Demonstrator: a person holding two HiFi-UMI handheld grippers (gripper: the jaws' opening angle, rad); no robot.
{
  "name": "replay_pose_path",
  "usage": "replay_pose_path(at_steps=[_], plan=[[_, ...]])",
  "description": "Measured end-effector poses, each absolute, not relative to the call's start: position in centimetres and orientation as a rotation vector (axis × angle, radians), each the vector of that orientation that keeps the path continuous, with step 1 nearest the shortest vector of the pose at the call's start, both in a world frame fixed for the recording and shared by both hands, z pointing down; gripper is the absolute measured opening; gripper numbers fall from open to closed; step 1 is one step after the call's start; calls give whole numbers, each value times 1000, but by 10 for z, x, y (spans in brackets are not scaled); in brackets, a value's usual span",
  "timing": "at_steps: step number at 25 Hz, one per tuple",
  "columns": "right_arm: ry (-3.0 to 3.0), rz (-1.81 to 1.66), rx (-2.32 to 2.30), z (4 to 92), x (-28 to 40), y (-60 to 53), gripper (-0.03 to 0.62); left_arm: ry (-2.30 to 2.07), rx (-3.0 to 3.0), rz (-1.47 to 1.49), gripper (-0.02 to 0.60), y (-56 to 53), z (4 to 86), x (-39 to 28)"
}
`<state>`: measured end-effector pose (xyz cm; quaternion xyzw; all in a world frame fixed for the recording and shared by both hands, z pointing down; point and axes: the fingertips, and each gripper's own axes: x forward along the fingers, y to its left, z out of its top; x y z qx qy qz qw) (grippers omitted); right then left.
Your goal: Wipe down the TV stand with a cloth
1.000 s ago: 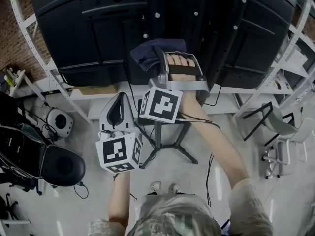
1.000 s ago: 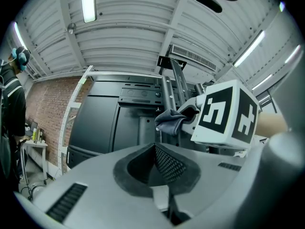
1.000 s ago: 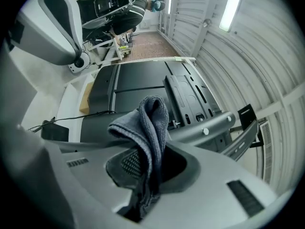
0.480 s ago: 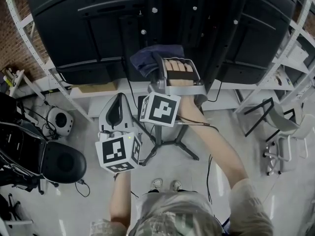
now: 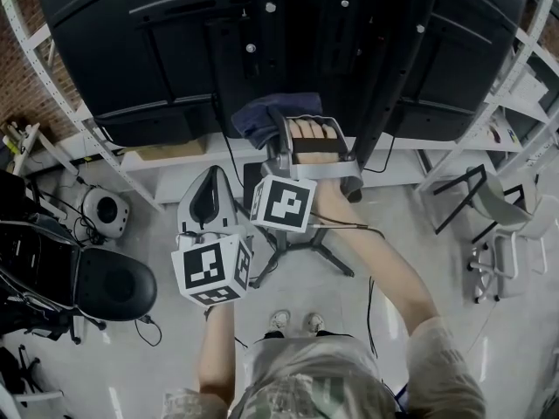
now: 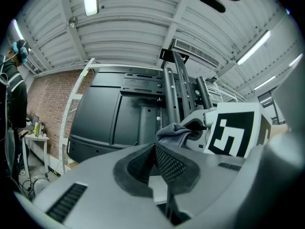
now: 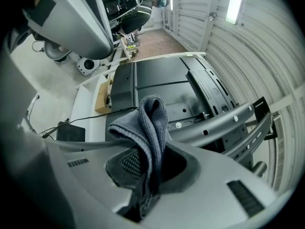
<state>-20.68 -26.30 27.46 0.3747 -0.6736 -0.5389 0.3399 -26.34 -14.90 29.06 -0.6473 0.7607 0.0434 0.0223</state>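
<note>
The TV stand's black column (image 5: 349, 51) runs up the back of a large black TV (image 5: 148, 51). My right gripper (image 5: 279, 122) is shut on a blue-grey cloth (image 5: 260, 114), which lies bunched against the TV's lower edge beside the column. In the right gripper view the cloth (image 7: 148, 125) hangs folded out of the shut jaws of the right gripper (image 7: 143, 168), in front of the stand's curved bracket (image 7: 217, 123). My left gripper (image 5: 210, 177) hovers lower and to the left, shut with nothing in it. The left gripper (image 6: 155, 149) points at the cloth (image 6: 177, 130).
White perforated shelf frames (image 5: 52, 94) flank the TV on both sides. The stand's legs (image 5: 306, 247) and cables spread over the floor below. A black chair (image 5: 109, 286) and a round white device (image 5: 106, 209) sit left, a folding chair (image 5: 502, 243) right. A person (image 6: 12, 94) stands far left.
My right gripper and the cloth have slid a little down the TV's back towards me. The left gripper has barely moved.
</note>
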Motion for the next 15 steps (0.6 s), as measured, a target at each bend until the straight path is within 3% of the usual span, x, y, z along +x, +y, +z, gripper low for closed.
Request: replay_pose_path(at_steps=[15], plan=[[-1815, -1262, 888, 334, -206, -259, 58, 2396, -2037, 104, 14, -151, 317, -269]])
